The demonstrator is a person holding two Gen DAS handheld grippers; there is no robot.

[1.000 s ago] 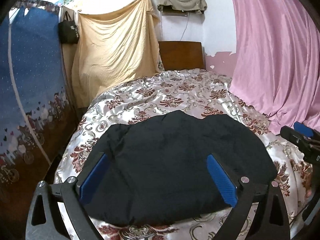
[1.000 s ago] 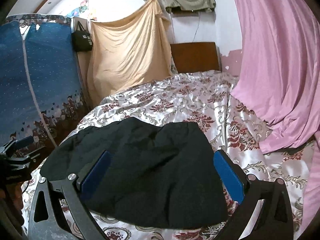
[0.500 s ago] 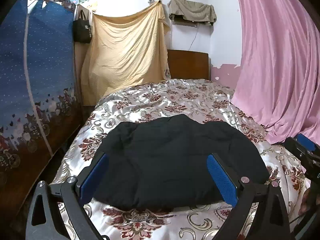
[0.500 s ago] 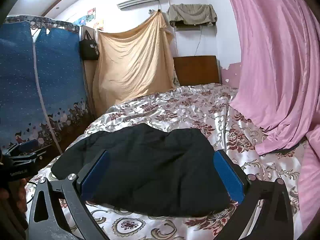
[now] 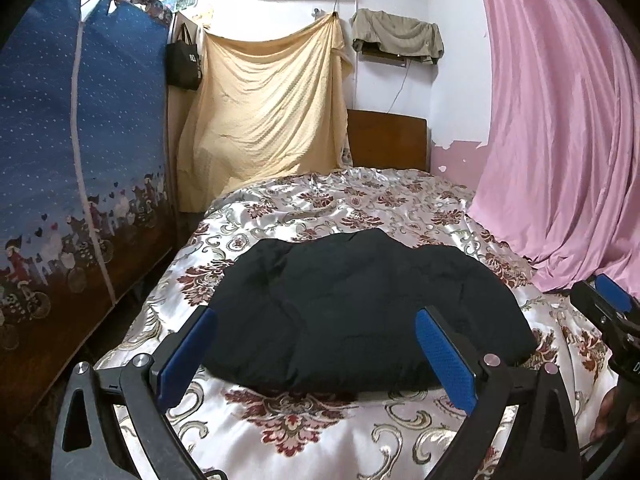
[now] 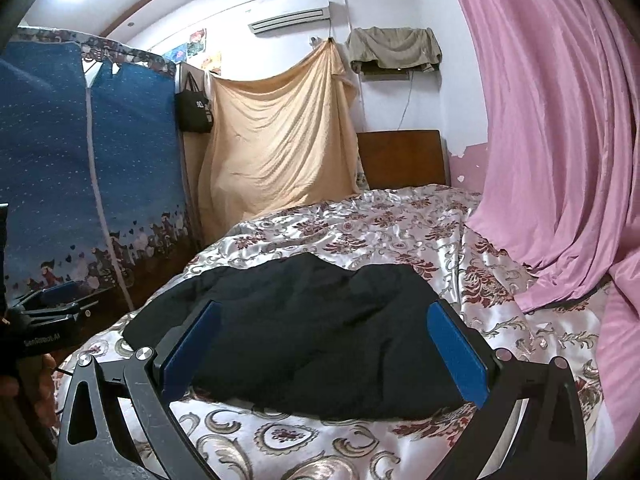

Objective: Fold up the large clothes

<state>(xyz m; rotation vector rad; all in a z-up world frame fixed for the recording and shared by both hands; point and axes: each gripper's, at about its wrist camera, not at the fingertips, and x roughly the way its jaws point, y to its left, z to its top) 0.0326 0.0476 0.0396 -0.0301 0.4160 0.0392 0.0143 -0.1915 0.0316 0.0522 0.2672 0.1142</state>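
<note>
A black garment [image 5: 360,312] lies folded in a thick rounded bundle on the floral satin bedspread [image 5: 320,432]; the right wrist view shows the same garment [image 6: 312,332] near the bed's front. My left gripper [image 5: 316,348] hovers open above the bed's near edge, short of the bundle, nothing between its blue pads. My right gripper [image 6: 324,340] is also open and empty, held back from the garment's near side. Each gripper shows at the edge of the other's view: the right gripper [image 5: 608,308] and the left gripper [image 6: 48,308].
A pink curtain [image 5: 560,140] drapes onto the bed's right side. A blue fabric wardrobe [image 5: 72,168] stands close on the left. A tan sheet [image 5: 264,120] hangs at the back beside the wooden headboard [image 5: 388,144]. A hand [image 6: 24,376] holds the left gripper.
Both grippers have pulled back and up from the garment, which now looks smaller and farther away. The bundle itself has stayed in place on the bed.
</note>
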